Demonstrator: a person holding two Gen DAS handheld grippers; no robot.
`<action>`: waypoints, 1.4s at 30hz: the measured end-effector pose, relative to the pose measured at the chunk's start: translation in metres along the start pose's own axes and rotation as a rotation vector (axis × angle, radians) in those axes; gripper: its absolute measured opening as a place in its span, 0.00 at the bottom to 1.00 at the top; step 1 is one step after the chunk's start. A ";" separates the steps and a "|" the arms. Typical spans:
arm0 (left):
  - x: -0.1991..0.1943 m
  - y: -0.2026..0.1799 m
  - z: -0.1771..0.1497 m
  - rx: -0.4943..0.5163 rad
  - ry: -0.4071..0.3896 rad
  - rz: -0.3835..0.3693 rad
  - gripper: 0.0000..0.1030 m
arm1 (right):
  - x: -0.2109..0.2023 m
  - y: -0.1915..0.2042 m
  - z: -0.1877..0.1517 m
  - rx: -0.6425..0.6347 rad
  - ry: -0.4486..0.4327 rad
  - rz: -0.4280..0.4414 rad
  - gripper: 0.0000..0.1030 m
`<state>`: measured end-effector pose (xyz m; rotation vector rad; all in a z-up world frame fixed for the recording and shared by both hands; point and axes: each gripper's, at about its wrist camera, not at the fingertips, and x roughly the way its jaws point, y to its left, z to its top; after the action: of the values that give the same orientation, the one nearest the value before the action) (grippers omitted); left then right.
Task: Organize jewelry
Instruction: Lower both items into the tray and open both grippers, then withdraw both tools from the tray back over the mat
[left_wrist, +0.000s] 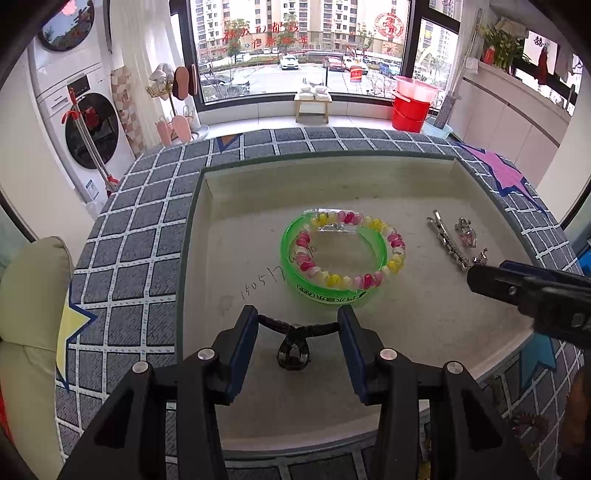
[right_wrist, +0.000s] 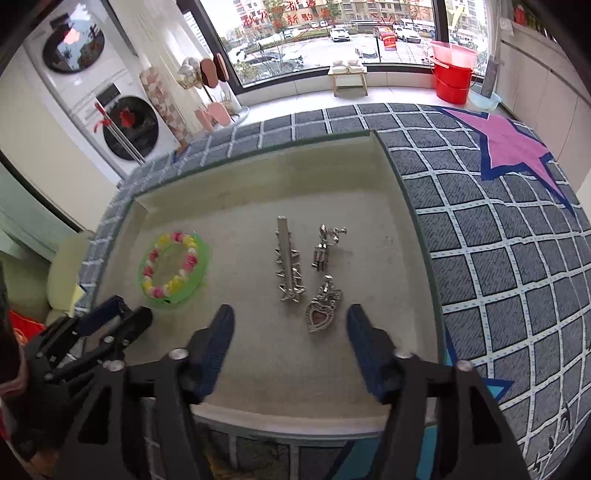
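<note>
A shallow beige tray (left_wrist: 258, 206) holds the jewelry. A pink, yellow and white bead bracelet (left_wrist: 351, 251) lies on a green bangle (left_wrist: 295, 273) mid-tray. My left gripper (left_wrist: 298, 328) is open, its fingers on either side of a dark ring-like piece (left_wrist: 293, 349) lying on the tray floor. A silver spiked hair clip (right_wrist: 288, 262), a silver clip earring (right_wrist: 325, 245) and a heart pendant (right_wrist: 321, 310) lie ahead of my right gripper (right_wrist: 291, 325), which is open and empty. The bracelet on the bangle (right_wrist: 173, 264) lies to its left.
The tray (right_wrist: 399, 192) sits on a grey grid-pattern cloth (right_wrist: 498, 240) with a pink star. Handwritten digits (left_wrist: 273, 275) mark the tray floor. Beyond the table are a red bucket (left_wrist: 410, 110), a small stool (left_wrist: 312, 105) and washing machines (left_wrist: 88, 129).
</note>
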<state>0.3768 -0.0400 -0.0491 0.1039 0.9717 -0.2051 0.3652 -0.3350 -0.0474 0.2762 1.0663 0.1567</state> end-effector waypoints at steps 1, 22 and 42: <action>-0.002 -0.001 0.000 0.004 -0.003 0.003 0.57 | -0.003 -0.001 0.001 0.011 -0.008 0.017 0.74; -0.084 0.016 -0.016 -0.078 -0.107 0.013 1.00 | -0.071 -0.002 -0.027 0.010 -0.110 0.021 0.89; -0.119 0.013 -0.081 -0.064 -0.060 0.008 1.00 | -0.110 0.005 -0.081 -0.029 -0.188 0.003 0.89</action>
<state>0.2497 0.0017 0.0038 0.0425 0.9172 -0.1691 0.2417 -0.3468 0.0096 0.2609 0.8763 0.1464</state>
